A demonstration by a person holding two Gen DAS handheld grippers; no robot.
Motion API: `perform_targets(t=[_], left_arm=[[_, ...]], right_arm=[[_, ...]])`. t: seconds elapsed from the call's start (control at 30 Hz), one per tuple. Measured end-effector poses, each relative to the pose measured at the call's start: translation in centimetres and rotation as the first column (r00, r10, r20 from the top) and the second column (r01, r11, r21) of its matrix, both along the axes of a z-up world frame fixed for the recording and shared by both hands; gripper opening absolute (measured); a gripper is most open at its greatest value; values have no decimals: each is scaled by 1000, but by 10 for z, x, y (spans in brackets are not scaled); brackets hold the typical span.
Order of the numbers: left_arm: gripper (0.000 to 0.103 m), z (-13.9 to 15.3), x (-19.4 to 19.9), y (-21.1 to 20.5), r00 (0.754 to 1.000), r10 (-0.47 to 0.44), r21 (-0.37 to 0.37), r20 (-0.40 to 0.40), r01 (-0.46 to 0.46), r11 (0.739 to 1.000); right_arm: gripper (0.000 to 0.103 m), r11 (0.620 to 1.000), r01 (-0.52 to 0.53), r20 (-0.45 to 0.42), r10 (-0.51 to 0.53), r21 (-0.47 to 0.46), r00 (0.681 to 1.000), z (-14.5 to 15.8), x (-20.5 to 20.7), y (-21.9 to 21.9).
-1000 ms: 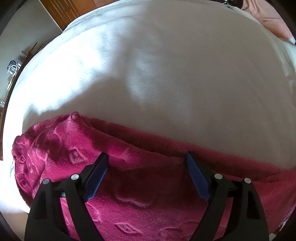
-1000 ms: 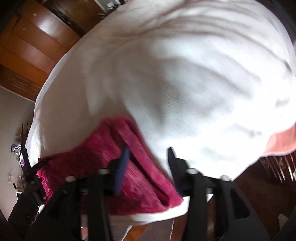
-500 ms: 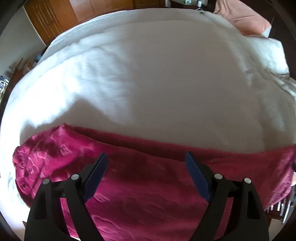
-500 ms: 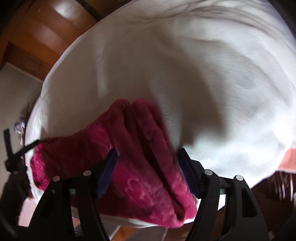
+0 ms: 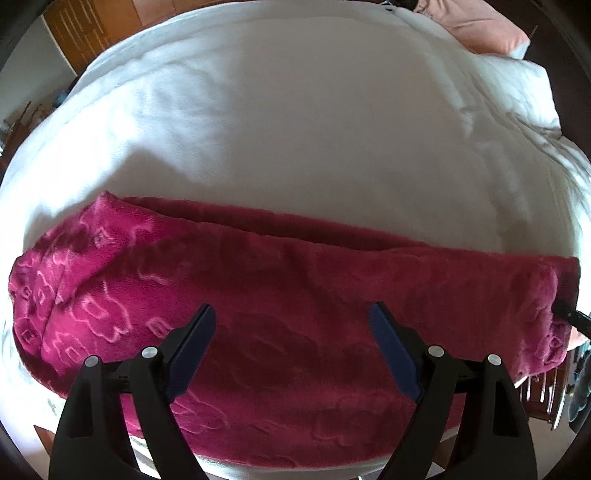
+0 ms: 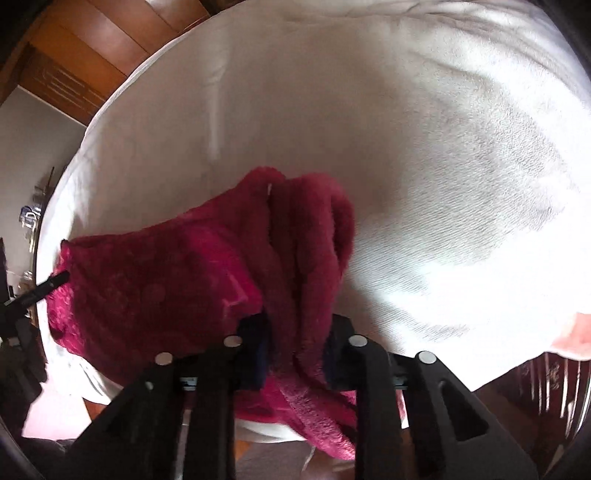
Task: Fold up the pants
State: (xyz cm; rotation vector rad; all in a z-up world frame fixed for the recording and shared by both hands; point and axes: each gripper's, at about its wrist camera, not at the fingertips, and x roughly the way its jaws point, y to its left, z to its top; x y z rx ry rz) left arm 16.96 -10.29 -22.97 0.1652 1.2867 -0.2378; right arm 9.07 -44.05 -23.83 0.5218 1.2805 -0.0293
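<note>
The pants (image 5: 280, 295), made of a deep pink fleece with an embossed pattern, are being shown lying stretched in a long band across the near edge of a bed covered with a white blanket (image 5: 295, 129). In the left wrist view they are running from the left side of the blanket to the right, with the paler raised shapes catching light at the left end.

The left gripper (image 5: 291, 314) is being held over the middle of that band with its jaws standing wide apart. Nothing is being gripped between its blue pads (image 5: 195, 343), and the fleece is seen below and beyond them; whether the tips are touching the fabric cannot be told.

The right gripper (image 6: 295, 339) is being closed at this moment on one end of the pants (image 6: 192, 280). A thick bunched fold of fleece is being squeezed between its jaws, which are standing narrow, and the fold is rising up out of the gap and away from the gripper. The pads are being pressed against the fabric on both sides. The rest of the garment is spreading away to the left in that view, lying on the blanket.

A pink pillow (image 5: 480, 26) is being shown at the far corner of the bed, well apart from the pants.
</note>
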Motion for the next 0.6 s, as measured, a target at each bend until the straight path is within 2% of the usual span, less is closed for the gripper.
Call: perform_targets(t=[0.13, 0.27, 0.43, 0.6], left_arm=[[84, 6, -3, 4, 999, -40, -32, 12, 40, 999], [84, 11, -4, 29, 999, -46, -55, 20, 47, 997], [84, 12, -2, 86, 1000, 16, -73, 11, -15, 997], [84, 12, -4, 149, 998, 70, -84, 4, -69, 994]], right_arm=[[18, 996, 8, 39, -12, 83, 999, 22, 1, 14], [18, 985, 29, 73, -41, 171, 997, 45, 1, 38], [17, 945, 26, 133, -73, 326, 988, 79, 10, 86], [17, 916, -28, 174, -45, 399, 984, 97, 34, 144]])
